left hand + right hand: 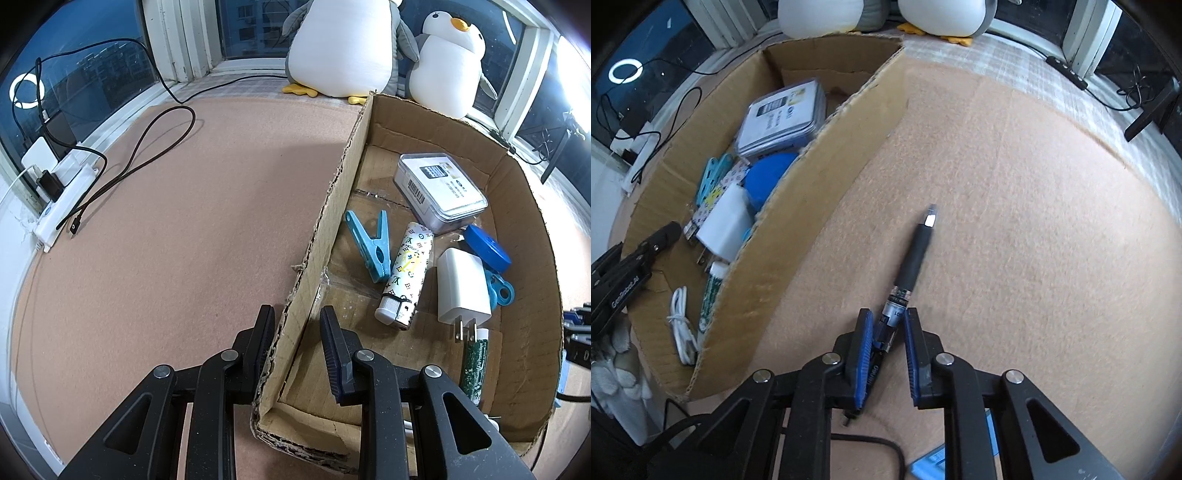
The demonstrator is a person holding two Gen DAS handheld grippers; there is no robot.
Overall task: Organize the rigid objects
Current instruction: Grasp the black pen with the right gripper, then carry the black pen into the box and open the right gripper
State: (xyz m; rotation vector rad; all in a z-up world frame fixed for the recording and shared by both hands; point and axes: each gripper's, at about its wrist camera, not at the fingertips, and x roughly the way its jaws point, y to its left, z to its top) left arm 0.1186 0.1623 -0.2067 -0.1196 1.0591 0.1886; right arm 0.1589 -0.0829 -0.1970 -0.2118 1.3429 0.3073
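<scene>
Cardboard is the material of the shallow brown box that takes the collected things, and the black pen with a clear barrel and a rubber grip is the one thing not yet inside; it lies on the pink felt-like table cover just to the right of the box wall, its tip pointing away from the camera. I judge the step in hand to be the pick of this pen. To do it well, the right gripper should hold the barrel firmly, lift straight up until the pen clears the high edge of the wall, and only then carry it to the left over a free part of the floor, because the white plug-in charger, the blue round lid and the white coiled cable already take much room. The right claw is nearly clenched, with its blue pads against the clear back part of the pen, so it is grasping the pen. The left gripper is clamped on the left wall of the box near the front corner, one jaw outside and one inside, which should keep the box steady during the drop.
</scene>
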